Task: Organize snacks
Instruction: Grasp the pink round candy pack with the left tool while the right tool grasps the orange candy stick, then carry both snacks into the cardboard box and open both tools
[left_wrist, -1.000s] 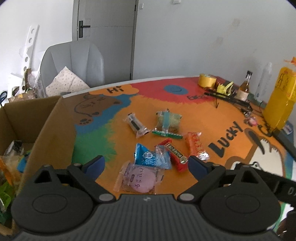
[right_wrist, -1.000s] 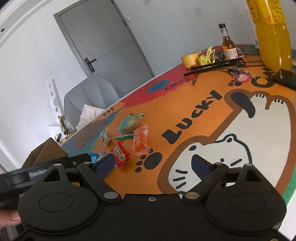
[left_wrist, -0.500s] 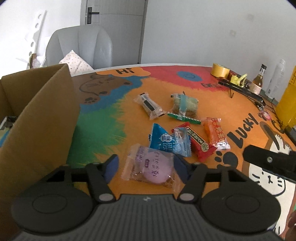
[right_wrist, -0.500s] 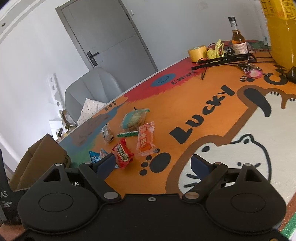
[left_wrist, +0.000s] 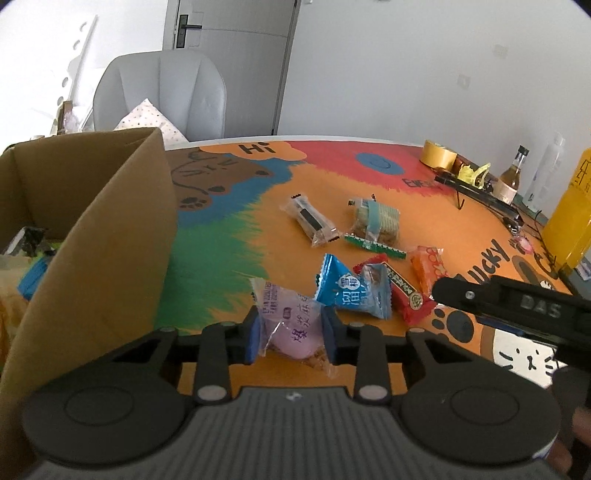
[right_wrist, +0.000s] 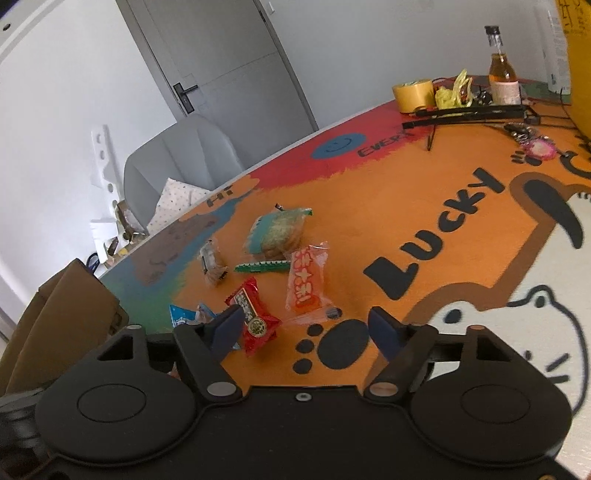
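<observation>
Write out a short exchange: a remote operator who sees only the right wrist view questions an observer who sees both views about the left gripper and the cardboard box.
Operator: I cannot make out the left gripper from here. What is it doing?
Observer: The left gripper is closing its jaws on the purple packet, which sits between them, with the pads against the wrapper on both sides.
Operator: I only see the outside of the cardboard box. Is anything in it?
Observer: Yes. Over the wall of the cardboard box, several things lie inside, one of them a blue item. I cannot tell what the others are.
</observation>
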